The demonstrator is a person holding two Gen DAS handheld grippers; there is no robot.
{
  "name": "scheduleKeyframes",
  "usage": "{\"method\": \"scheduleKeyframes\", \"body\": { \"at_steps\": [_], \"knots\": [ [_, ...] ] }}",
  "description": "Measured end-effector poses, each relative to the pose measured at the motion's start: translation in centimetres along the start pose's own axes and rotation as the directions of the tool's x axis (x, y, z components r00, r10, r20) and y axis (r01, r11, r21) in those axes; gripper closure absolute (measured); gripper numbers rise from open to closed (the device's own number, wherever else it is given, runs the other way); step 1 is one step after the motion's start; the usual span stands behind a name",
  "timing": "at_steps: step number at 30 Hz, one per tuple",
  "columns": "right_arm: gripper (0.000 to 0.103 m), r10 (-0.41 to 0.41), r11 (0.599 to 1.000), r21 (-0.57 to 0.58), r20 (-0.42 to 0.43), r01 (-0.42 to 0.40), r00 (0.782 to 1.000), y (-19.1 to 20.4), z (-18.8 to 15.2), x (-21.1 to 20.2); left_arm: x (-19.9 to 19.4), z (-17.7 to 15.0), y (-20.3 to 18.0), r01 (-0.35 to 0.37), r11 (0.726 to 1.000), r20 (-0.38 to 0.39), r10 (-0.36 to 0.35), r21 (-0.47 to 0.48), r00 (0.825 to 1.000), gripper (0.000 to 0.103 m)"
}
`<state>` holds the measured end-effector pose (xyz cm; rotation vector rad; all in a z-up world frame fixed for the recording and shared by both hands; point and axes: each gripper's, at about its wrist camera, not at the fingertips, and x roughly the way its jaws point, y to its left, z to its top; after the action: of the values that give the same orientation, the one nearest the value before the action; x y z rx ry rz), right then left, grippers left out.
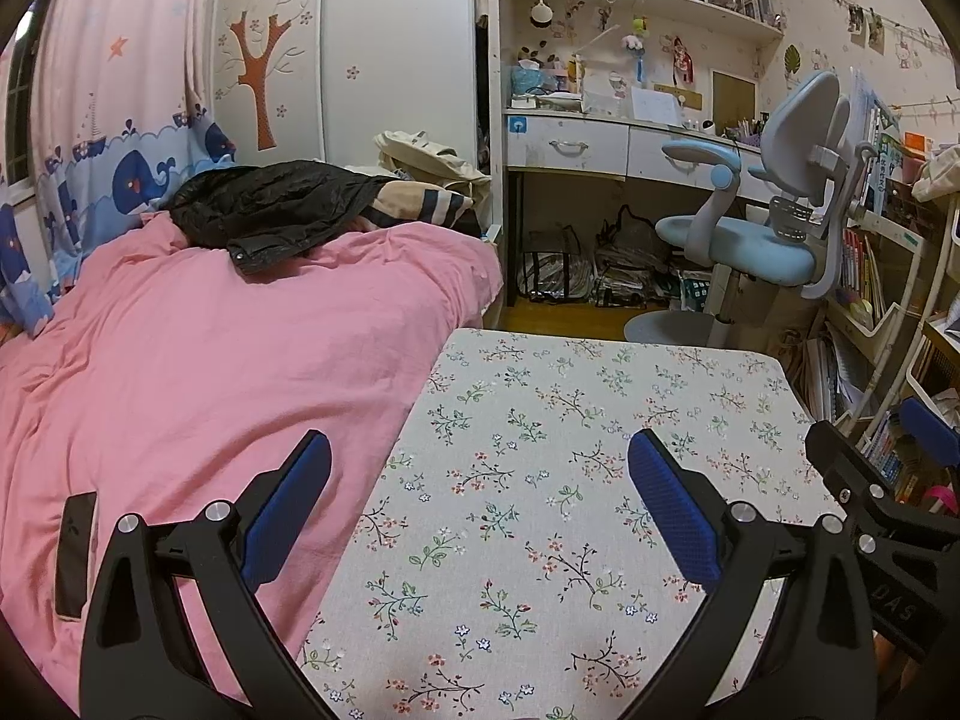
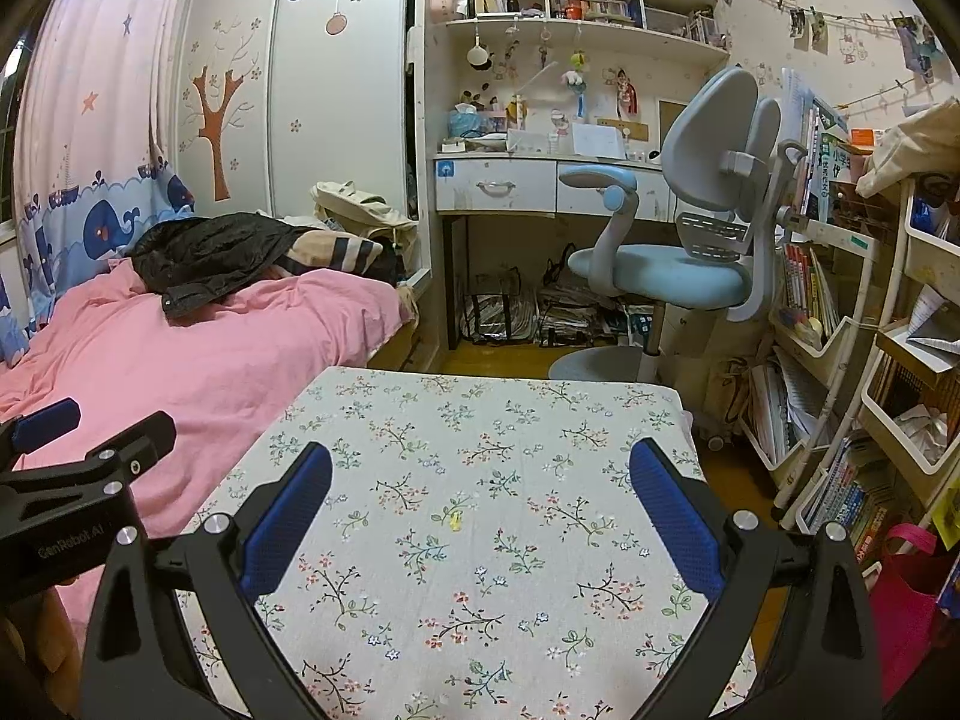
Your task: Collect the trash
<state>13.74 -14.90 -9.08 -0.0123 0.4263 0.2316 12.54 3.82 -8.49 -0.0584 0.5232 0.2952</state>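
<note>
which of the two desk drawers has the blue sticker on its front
The left drawer, nearest the wardrobe: a blue square sticker sits at its top left corner. The right drawer, partly behind the chair, shows none.

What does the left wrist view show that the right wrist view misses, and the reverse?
Only the left wrist view shows the dark phone lying on the pink bedding. Only the right wrist view shows a small yellow scrap on the floral tablecloth and a pink bag at lower right. Both show the tablecloth, bedding, black jacket, blue chair, and the left gripper and right gripper with jaws open and empty.
</note>
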Motion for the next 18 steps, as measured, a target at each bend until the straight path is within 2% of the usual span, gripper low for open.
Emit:
{"method": "scheduleKeyframes", "body": {
  "at_steps": [10,14,18],
  "knots": [
    [0.007,-0.009,1.000,0.002,-0.027,0.009,1.000,-0.1,0.0,0.4,0.2,0.0,-0.2,-0.008,1.000,-0.011,0.008,0.015,1.000,0.007],
    [0.007,-0.021,1.000,0.014,-0.089,0.022,0.996,-0.7,-0.5,1.7,0.2,0.0,-0.6,-0.023,0.999,-0.004,0.023,0.035,1.000,0.007],
    [0.007,-0.023,0.999,0.037,-0.165,0.029,0.986,-1.4,-1.2,3.1,0.4,-0.3,-0.3,0.021,1.000,-0.007,-0.020,0.012,1.000,0.007]
  ]
}}
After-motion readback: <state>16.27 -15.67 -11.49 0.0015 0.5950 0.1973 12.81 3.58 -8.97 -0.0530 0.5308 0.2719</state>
